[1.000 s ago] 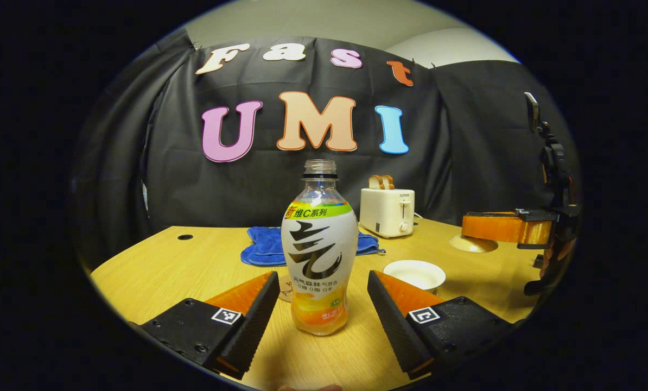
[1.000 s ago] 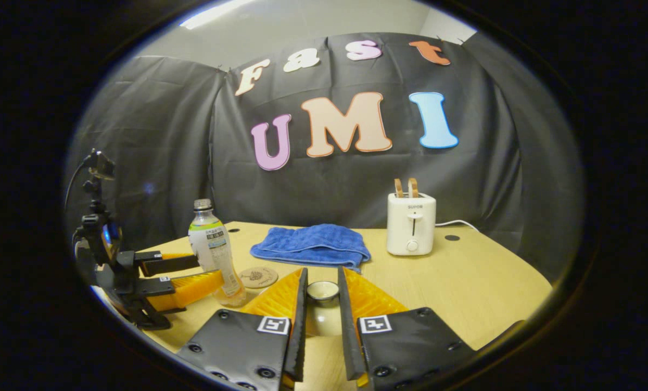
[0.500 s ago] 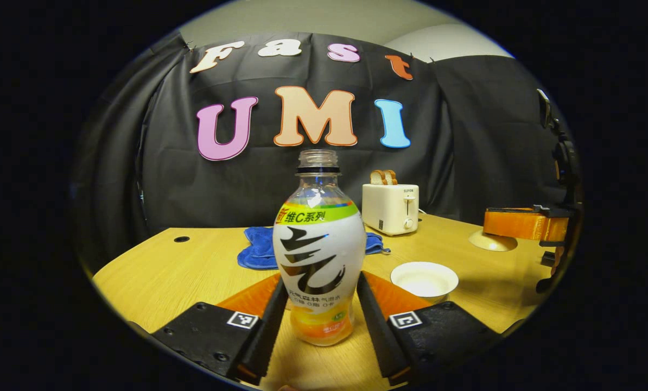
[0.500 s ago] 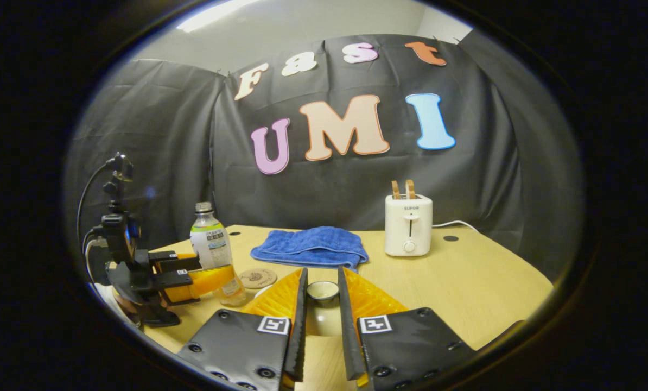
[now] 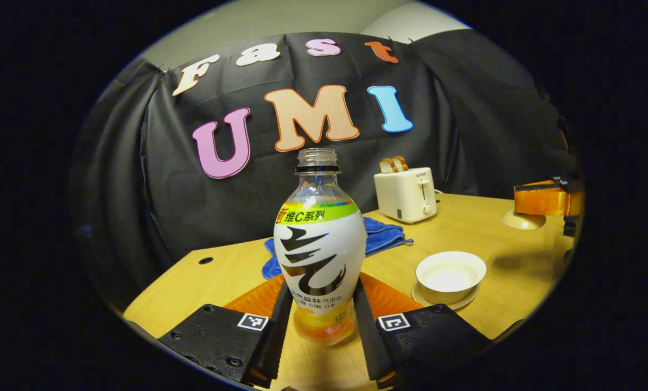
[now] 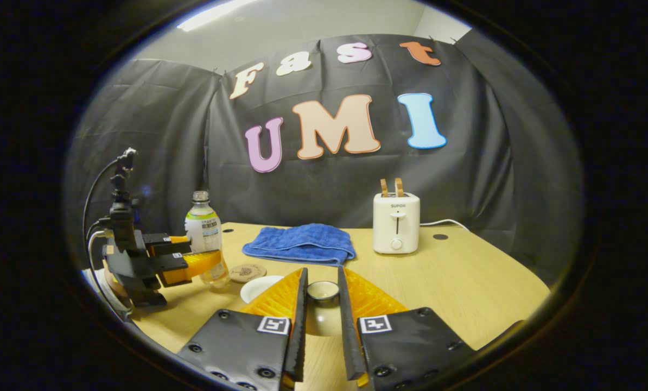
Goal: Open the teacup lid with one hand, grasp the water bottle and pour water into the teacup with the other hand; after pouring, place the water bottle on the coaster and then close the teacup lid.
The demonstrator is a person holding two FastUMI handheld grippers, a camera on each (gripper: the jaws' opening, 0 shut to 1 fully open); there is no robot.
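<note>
Wooden table [image 6: 465, 282] w/ black cloth wall behind. We see our left gripper [image 5: 318, 320] closed onto the water bottle [image 5: 319, 255], both fingers pressed against its lower sides; bottle is upright, uncapped, base looks just off the tabletop. In the right gripper view the same gripper [image 6: 194, 263] shows at far left w/ the bottle [image 6: 204, 239] between its orange fingers. Right gripper [image 6: 319, 320] is nearly closed, both pads against the teacup lid [image 6: 323, 291] by its knob. From the left gripper view, that lid [image 5: 523, 220] hangs under the orange fingers, well apart from the open teacup [image 5: 450, 276] on its saucer, just right of the bottle. Coaster [image 6: 247, 272] lies beside the bottle, near the blue towel [image 6: 299, 244]. Toaster [image 6: 395, 229] w/ bread stands further back.
</note>
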